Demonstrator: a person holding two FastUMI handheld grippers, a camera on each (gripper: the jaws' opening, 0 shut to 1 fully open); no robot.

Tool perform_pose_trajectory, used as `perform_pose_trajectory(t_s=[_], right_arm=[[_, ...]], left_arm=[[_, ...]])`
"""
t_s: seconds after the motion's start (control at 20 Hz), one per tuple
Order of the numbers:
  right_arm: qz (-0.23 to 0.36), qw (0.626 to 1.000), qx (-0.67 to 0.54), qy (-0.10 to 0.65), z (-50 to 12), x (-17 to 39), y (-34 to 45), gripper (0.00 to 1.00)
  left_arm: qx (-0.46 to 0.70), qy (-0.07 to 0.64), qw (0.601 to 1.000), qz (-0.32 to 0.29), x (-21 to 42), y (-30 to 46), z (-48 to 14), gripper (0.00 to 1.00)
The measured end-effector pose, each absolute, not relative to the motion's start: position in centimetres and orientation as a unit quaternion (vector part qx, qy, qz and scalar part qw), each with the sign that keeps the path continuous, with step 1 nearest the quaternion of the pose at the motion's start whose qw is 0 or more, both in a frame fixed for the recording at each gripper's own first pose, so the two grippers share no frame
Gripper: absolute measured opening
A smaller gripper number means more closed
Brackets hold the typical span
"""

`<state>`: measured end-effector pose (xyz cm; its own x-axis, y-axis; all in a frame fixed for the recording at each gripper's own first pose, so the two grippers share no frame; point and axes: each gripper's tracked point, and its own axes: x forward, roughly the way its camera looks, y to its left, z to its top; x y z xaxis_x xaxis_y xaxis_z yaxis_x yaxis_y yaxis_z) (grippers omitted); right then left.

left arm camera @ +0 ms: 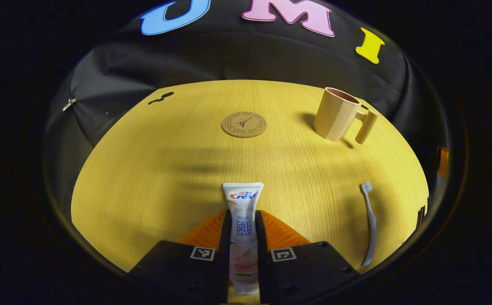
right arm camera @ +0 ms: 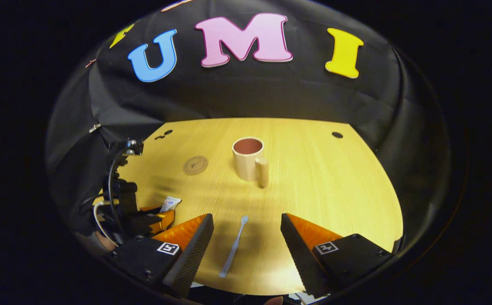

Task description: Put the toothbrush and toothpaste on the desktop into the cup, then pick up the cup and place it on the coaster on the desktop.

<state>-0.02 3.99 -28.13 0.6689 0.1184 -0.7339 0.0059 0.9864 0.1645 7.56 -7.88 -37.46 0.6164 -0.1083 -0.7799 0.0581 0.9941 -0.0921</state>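
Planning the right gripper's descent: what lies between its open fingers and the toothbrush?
Nothing: in the right gripper view the toothbrush lies on bare desktop between the right gripper's open fingers.

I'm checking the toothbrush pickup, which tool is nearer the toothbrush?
Right. The right tool hangs open straddling the toothbrush; the left tool is off to its side, shut on the toothpaste.

The wooden desktop (right arm camera: 334,190) is light in tone with a visible lengthwise grain. A small dark round hole (right arm camera: 337,135) sits near its far right edge. Two small dark marks (left arm camera: 161,98) sit near the far left corner. Black cloth wall (right arm camera: 246,93) stands behind.
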Motion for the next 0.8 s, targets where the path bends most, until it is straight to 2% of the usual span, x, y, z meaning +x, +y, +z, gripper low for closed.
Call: perform_pose_trajectory(t_s=[0.1,0.15,0.2,0.65,0.7,0.75,0.8], right_arm=[[0.032,0.899,0.076,0.429,-30.0,-0.7,4.7,0.98],[0.034,0.895,0.074,0.439,-30.9,-0.9,5.1,0.99],[0.034,0.891,0.071,0.448,-31.8,-1.2,5.1,0.98],[0.034,0.863,0.066,0.5,-38.4,-2.5,7.4,0.93],[0.033,0.861,0.064,0.503,-38.9,-2.4,7.5,0.93],[0.031,0.861,0.061,0.505,-39.2,-2.3,7.5,0.93],[0.029,0.859,0.056,0.508,-39.5,-2.3,7.4,0.92]], left_arm=[[-0.038,0.44,0.896,-0.048,7.1,-7.6,-37.2,0.25],[-0.044,0.438,0.897,-0.05,6.7,-7.4,-36.6,0.17],[-0.048,0.433,0.899,-0.053,6.3,-7.2,-35.9,0.21],[-0.065,0.368,0.927,-0.025,2.6,-1.6,-28.0,0.2],[-0.066,0.368,0.927,-0.024,1.9,-1.3,-27.8,0.15],[-0.068,0.368,0.927,-0.021,1.2,-0.9,-27.6,0.2],[-0.071,0.37,0.926,-0.019,0.5,-0.4,-27.5,0.2]])
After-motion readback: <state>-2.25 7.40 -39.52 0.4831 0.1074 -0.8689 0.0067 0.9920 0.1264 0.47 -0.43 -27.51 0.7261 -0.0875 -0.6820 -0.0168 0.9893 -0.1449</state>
